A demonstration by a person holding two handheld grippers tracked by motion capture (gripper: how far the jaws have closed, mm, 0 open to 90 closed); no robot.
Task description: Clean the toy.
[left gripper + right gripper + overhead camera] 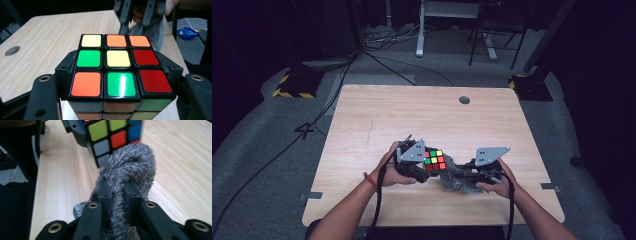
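Now left gripper clamps the cube; right gripper, jaws pinched on grey cloth, meets its right side face

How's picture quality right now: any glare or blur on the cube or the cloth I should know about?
High view: table evenly lit, surroundings dark, cube small but sharp. Left gripper view: cube crisp, a streak of glare on the near green sticker; the right gripper behind is blurred. Right gripper view: cloth fibres sharp, cube slightly soft.
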